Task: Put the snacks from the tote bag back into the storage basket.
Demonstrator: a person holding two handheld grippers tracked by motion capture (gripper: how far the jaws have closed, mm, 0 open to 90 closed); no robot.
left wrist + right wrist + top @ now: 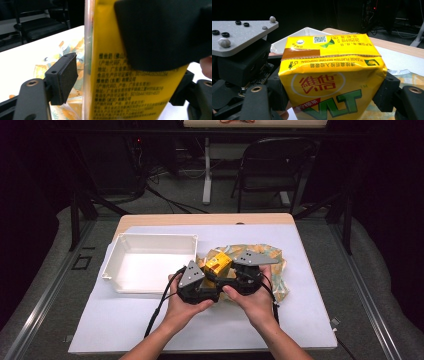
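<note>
Just right of the white tray (150,262), the right gripper (239,272) clamps a yellow drink carton (218,265), while the left gripper (209,281) stands spread around it.

High view: above, facing forward-down; both gripper views: close-up on yellow drink carton (218,265), shared by all
</note>
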